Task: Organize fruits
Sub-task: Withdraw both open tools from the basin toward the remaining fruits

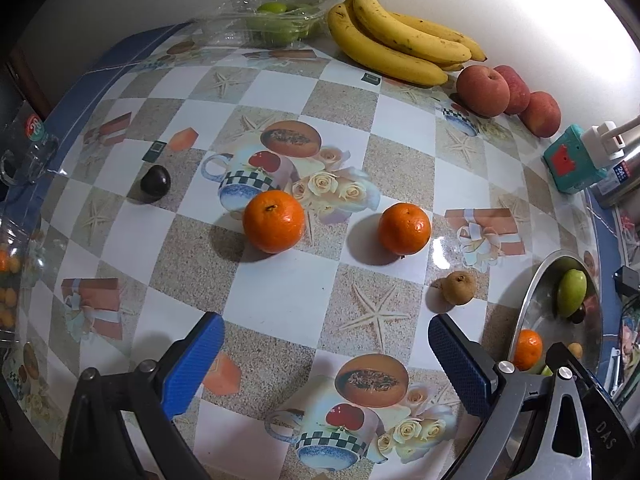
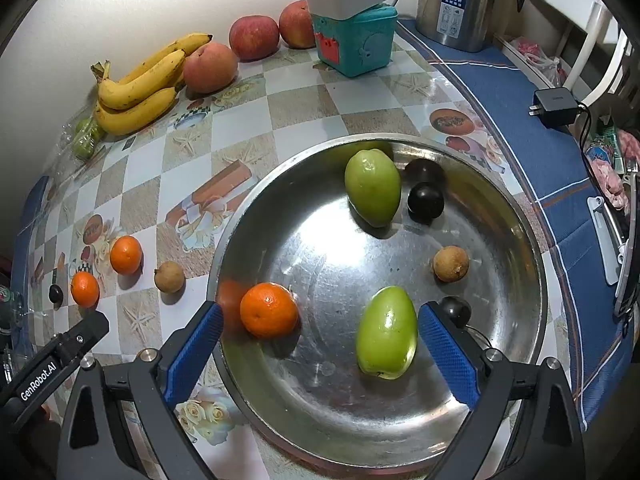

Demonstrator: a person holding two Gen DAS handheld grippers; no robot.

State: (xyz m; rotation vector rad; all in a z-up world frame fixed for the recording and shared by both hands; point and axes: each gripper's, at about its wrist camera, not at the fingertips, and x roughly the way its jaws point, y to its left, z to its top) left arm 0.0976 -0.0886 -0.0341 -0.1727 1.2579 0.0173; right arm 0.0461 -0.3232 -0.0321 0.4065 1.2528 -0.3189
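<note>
A steel plate (image 2: 516, 240) holds two green fruits (image 2: 373, 188) (image 2: 386, 332), one orange (image 2: 269, 310), dark plums (image 2: 425, 202) and a brown fruit (image 2: 451, 263). My right gripper (image 2: 320, 344) is open and empty above the plate's near part. On the table lie two oranges (image 1: 274, 221) (image 1: 404, 229), a small brown fruit (image 1: 459, 288) and a dark plum (image 1: 155, 183). My left gripper (image 1: 326, 354) is open and empty, just short of the oranges. The plate's rim (image 1: 532, 292) shows at the right in the left wrist view.
Bananas (image 1: 396, 40), three apples (image 1: 483, 91) and a clear box of green fruits (image 1: 272, 20) line the wall. A teal box with a power strip (image 2: 354, 36), a steel kettle (image 2: 460, 0) and a charger (image 2: 554, 108) stand at the right.
</note>
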